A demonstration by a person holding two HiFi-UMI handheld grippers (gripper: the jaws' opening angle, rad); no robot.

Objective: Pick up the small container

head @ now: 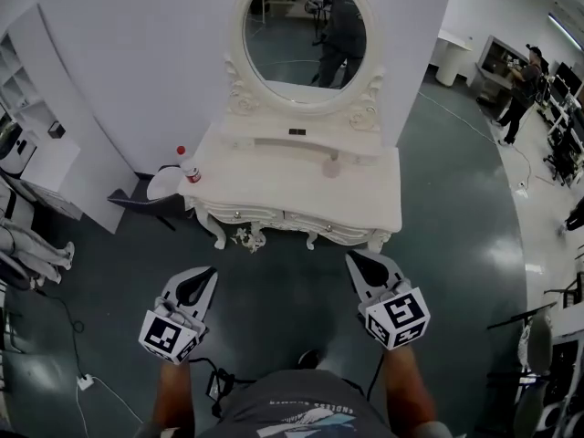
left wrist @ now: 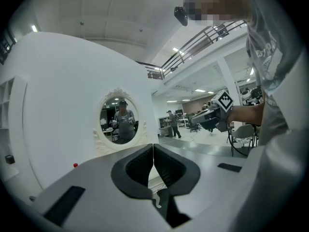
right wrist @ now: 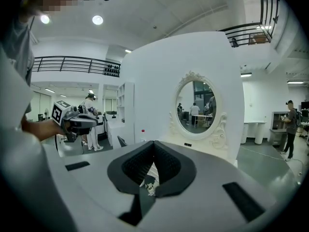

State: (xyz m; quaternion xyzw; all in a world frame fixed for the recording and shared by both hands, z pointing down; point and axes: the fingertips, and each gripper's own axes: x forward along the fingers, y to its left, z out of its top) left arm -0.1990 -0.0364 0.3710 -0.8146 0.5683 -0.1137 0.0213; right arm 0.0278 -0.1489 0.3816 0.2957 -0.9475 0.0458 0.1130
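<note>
A white vanity table [head: 365, 199] with an oval mirror [head: 304, 33] stands ahead of me. On its top, below the mirror, sits a small pale round container [head: 330, 167]. A small bottle with a red cap [head: 188, 167] stands at the table's left edge, and it also shows in the right gripper view [right wrist: 142, 131]. My left gripper [head: 206, 275] [left wrist: 153, 147] is shut and empty, held above the floor short of the table. My right gripper [head: 354, 260] [right wrist: 154, 144] is likewise shut and empty, level with it to the right.
A white shelf unit [head: 36, 126] stands at the left wall, with a dark chair-like object [head: 137, 201] beside the table's left end. Cables [head: 91, 386] lie on the dark floor near my feet. A person [head: 518, 88] stands by desks at the far right.
</note>
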